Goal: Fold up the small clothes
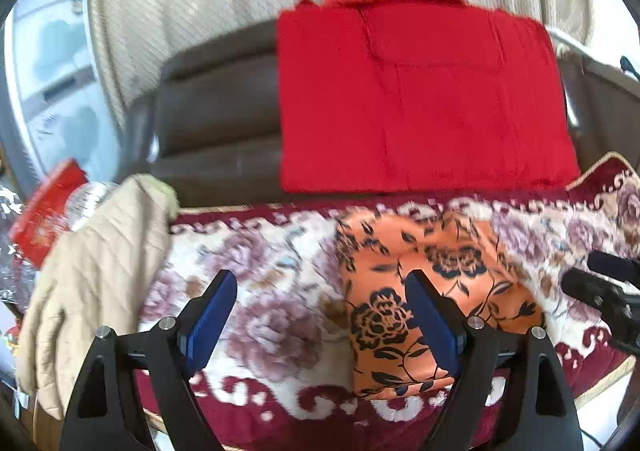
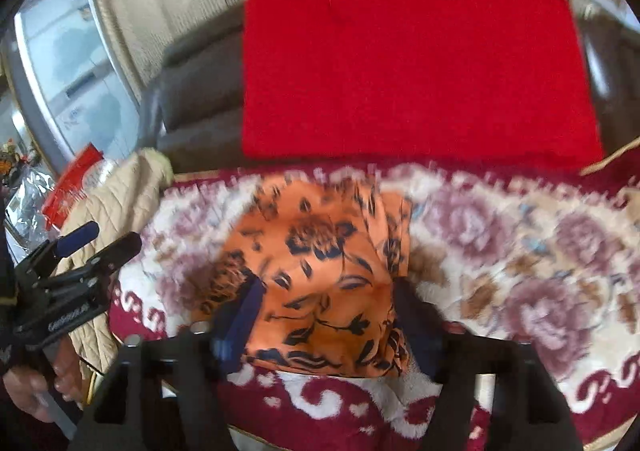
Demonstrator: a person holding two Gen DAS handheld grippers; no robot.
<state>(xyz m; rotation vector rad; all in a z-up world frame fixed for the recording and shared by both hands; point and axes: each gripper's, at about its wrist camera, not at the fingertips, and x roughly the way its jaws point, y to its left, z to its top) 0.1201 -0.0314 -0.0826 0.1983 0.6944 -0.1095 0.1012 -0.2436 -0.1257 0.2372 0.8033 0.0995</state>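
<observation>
An orange garment with dark flower print [image 1: 416, 291] lies folded on the flowered seat cover [image 1: 260, 271]. My left gripper [image 1: 320, 315] is open and empty above the cover, its right finger over the garment's left part. My right gripper [image 2: 326, 311] hangs open over the same orange garment [image 2: 320, 267], one finger on each side of its near end; the view is blurred by motion. The left gripper also shows at the left edge of the right wrist view [image 2: 80, 251]. The right gripper shows at the right edge of the left wrist view [image 1: 600, 283].
A red cloth [image 1: 420, 99] hangs over the dark sofa back [image 1: 216, 115]. A beige quilted cloth [image 1: 92, 271] lies on the left armrest, with a red packet [image 1: 44, 211] beyond it. Cream curtains [image 1: 180, 3] hang behind.
</observation>
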